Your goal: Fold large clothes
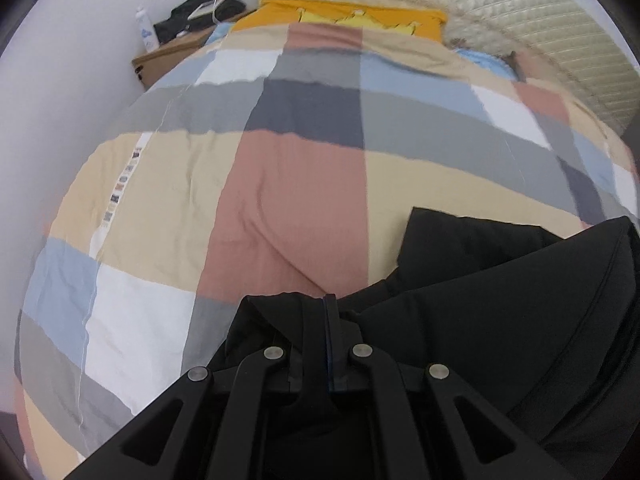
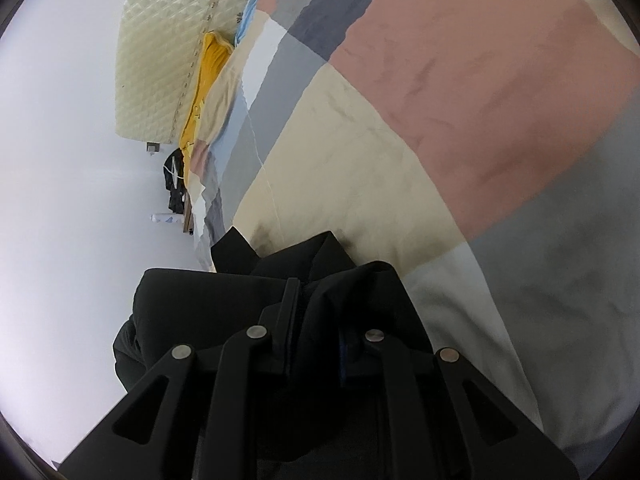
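Both grippers are clamped on the black garment. Your left gripper has its jaws nearly together on a thin bunched edge at bottom centre of its view. Your right gripper is pinching a thicker fold, jaws slightly parted by the cloth.

The garment sits low in both views, draped over the patchwork quilt on the bed and spreading to the lower right in the left view.

Handling, my read: soft, limp, fairly heavy, looks smooth, so it could slip. It won't hold shape and will sag between your hands. Grip at seams or hems, well apart, and keep it taut.
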{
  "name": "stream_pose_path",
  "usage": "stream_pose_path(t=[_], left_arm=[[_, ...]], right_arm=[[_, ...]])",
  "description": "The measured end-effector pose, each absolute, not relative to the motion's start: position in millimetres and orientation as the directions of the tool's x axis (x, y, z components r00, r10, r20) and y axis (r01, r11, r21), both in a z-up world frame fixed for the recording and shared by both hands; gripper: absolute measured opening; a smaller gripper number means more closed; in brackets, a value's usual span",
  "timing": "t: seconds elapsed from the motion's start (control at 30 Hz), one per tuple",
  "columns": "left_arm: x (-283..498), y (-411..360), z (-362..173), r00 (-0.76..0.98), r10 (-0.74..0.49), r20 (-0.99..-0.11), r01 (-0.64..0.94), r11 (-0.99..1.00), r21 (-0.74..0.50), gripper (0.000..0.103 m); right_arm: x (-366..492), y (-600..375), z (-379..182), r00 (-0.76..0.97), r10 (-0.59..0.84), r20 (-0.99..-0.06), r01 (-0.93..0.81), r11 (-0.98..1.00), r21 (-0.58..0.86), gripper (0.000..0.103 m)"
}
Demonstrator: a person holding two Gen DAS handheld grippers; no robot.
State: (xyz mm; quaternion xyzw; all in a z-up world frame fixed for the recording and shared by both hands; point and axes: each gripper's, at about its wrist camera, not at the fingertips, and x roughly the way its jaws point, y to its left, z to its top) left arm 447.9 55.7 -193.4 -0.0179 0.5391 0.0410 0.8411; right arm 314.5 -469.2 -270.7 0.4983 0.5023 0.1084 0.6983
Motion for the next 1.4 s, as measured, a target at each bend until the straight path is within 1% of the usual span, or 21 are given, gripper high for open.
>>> stream_pose_path(t=[0.13, 0.17, 0.2, 0.23, 0.3, 0.33, 0.4, 0.43, 0.47, 0.5, 0.53, 0.57, 0.6, 0.63, 0.7, 0.8, 0.93, 1.07, 1.2, 1.3, 1.4], left_arm=[[425, 58, -173, 0.457, 0.035, -0.889, -0.022, 0.999, 0.028, 0.007], [422, 57, -168, 0.445, 0.041, -0.895, -0.016, 0.999, 0.038, 0.007], [417, 57, -159, 0.433, 0.041, -0.901, -0.012, 0.999, 0.039, 0.006], [409, 58, -147, 0.442, 0.027, -0.897, -0.013, 1.0, 0.024, 0.008], [391, 64, -119, 0.503, -0.004, -0.864, -0.014, 1.0, -0.013, 0.012], [382, 70, -105, 0.532, -0.026, -0.847, -0.015, 0.999, -0.041, 0.016], [367, 85, -82, 0.561, -0.095, -0.822, -0.018, 0.992, -0.127, 0.023], [363, 91, -74, 0.569, -0.118, -0.814, -0.019, 0.988, -0.156, 0.027], [354, 97, -61, 0.589, -0.125, -0.798, -0.021, 0.985, -0.17, 0.038], [346, 100, -50, 0.624, -0.1, -0.775, -0.022, 0.989, -0.146, 0.048], [334, 101, -37, 0.672, -0.073, -0.737, -0.012, 0.994, -0.109, 0.067], [320, 102, -23, 0.726, -0.062, -0.685, 0.016, 0.997, -0.074, 0.079], [310, 102, -14, 0.759, -0.063, -0.648, 0.04, 0.998, -0.051, 0.082], [301, 100, -7, 0.783, -0.057, -0.62, 0.058, 0.998, -0.019, 0.083], [288, 91, -2, 0.798, -0.048, -0.6, 0.089, 0.995, 0.039, 0.083], [282, 67, -11, 0.782, -0.104, -0.615, 0.146, 0.989, 0.019, 0.083], [284, 19, -35, 0.779, -0.163, -0.606, 0.206, 0.979, 0.001, 0.083], [307, -27, -71, 0.719, -0.196, -0.667, 0.247, 0.969, -0.018, 0.083], [319, -50, -94, 0.72, -0.179, -0.67, 0.27, 0.962, 0.033, 0.083], [324, -56, -112, 0.723, -0.137, -0.677, 0.262, 0.961, 0.084, 0.083], [332, -53, -131, 0.712, -0.131, -0.69, 0.245, 0.967, 0.069, 0.083]], right_arm=[[298, -476, -253, 0.486, 0.621, -0.615, 0.365, 0.495, 0.788, 0.022], [291, -478, -243, 0.491, 0.602, -0.629, 0.365, 0.514, 0.776, 0.027], [287, -478, -236, 0.496, 0.592, -0.636, 0.366, 0.521, 0.771, 0.037], [280, -479, -225, 0.505, 0.582, -0.637, 0.362, 0.528, 0.768, 0.043], [270, -478, -205, 0.521, 0.549, -0.654, 0.346, 0.564, 0.749, 0.077], [264, -478, -189, 0.529, 0.498, -0.687, 0.34, 0.618, 0.709, 0.082], [254, -479, -163, 0.546, 0.404, -0.734, 0.32, 0.709, 0.628, 0.082], [246, -481, -149, 0.567, 0.376, -0.733, 0.304, 0.732, 0.61, 0.082], [240, -483, -137, 0.584, 0.366, -0.724, 0.294, 0.737, 0.609, 0.082], [235, -484, -128, 0.602, 0.359, -0.714, 0.284, 0.739, 0.611, 0.082], [228, -482, -115, 0.623, 0.344, -0.703, 0.264, 0.753, 0.602, 0.082], [224, -481, -107, 0.632, 0.332, -0.701, 0.25, 0.768, 0.59, 0.082], [219, -474, -97, 0.642, 0.314, -0.699, 0.225, 0.795, 0.564, 0.082], [215, -466, -88, 0.651, 0.304, -0.695, 0.198, 0.816, 0.543, 0.082], [213, -449, -78, 0.667, 0.312, -0.677, 0.149, 0.834, 0.531, 0.082], [216, -418, -75, 0.689, 0.33, -0.645, 0.082, 0.849, 0.522, 0.082], [238, -359, -91, 0.671, 0.327, -0.665, 0.014, 0.892, 0.453, 0.082], [251, -317, -110, 0.657, 0.321, -0.683, -0.038, 0.918, 0.395, 0.082], [259, -289, -130, 0.662, 0.311, -0.682, -0.096, 0.938, 0.334, 0.082], [260, -277, -149, 0.673, 0.246, -0.697, -0.105, 0.965, 0.239, 0.082], [262, -275, -160, 0.698, 0.231, -0.678, -0.113, 0.97, 0.214, 0.082]])
